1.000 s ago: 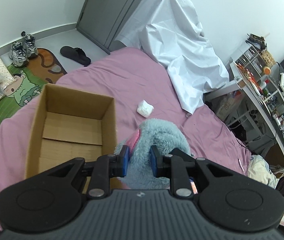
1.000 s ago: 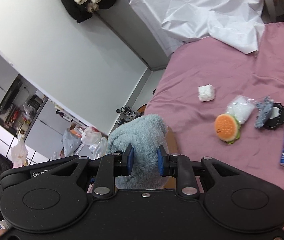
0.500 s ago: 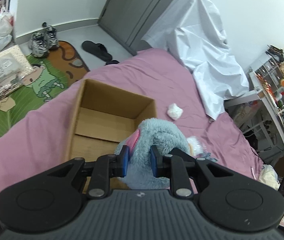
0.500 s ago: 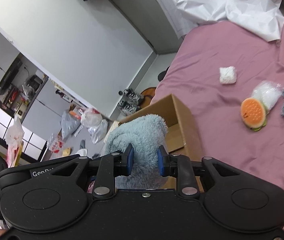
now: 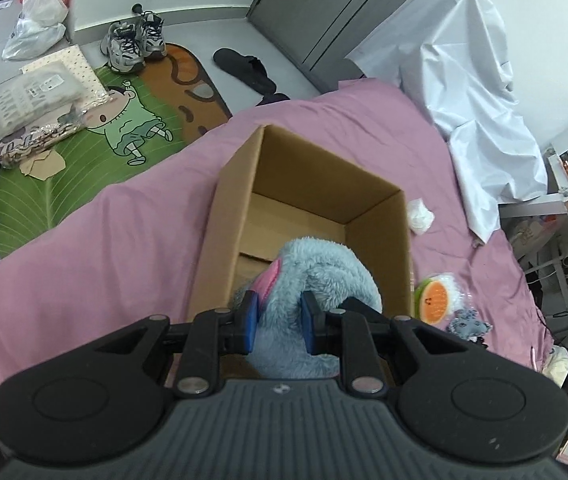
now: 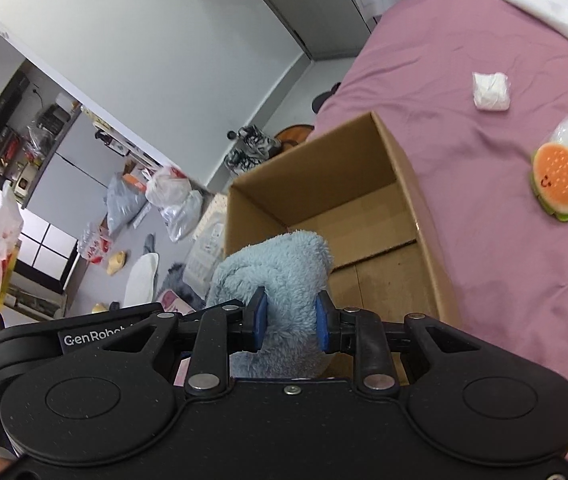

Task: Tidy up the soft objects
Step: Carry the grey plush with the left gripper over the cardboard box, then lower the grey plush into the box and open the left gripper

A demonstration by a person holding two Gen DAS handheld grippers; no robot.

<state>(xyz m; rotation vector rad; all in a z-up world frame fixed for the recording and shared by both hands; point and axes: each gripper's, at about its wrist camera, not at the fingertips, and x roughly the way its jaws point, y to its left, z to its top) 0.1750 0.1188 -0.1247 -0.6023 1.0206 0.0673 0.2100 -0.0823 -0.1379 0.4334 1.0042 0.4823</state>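
With both grippers (image 5: 278,322) (image 6: 289,322) clamped on the blue plush toy (image 5: 316,264), centre it over the cardboard box (image 5: 376,208) before you let go.

Readable only: white lettering "GenRobot", its end cut off, printed on the black body of the left claw (image 6: 240,307), just left of the plush toy (image 6: 280,272). Other labels too blurred.
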